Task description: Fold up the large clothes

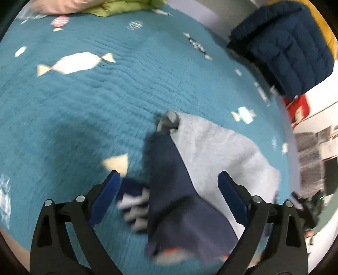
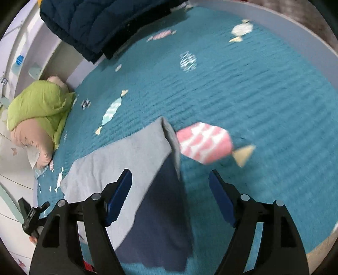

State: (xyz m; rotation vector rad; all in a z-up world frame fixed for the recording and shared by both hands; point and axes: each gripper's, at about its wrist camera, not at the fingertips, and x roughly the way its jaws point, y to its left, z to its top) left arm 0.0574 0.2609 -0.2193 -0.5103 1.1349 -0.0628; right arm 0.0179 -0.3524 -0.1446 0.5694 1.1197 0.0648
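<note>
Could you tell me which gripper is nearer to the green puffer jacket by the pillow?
Right. From the right gripper, the green puffer jacket lies to its left across the bedspread; from the left gripper, it sits at the bed's far edge.

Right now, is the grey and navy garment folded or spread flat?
Partly folded: the garment shows a grey layer turned over navy, lying on the teal bedspread.

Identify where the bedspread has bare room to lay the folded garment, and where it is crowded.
Bare teal bedspread stretches right of the grey-and-navy garment, beyond the open right gripper. More lies left of the open left gripper. Crowded: the navy quilted jacket and green bedding along the edges.
</note>
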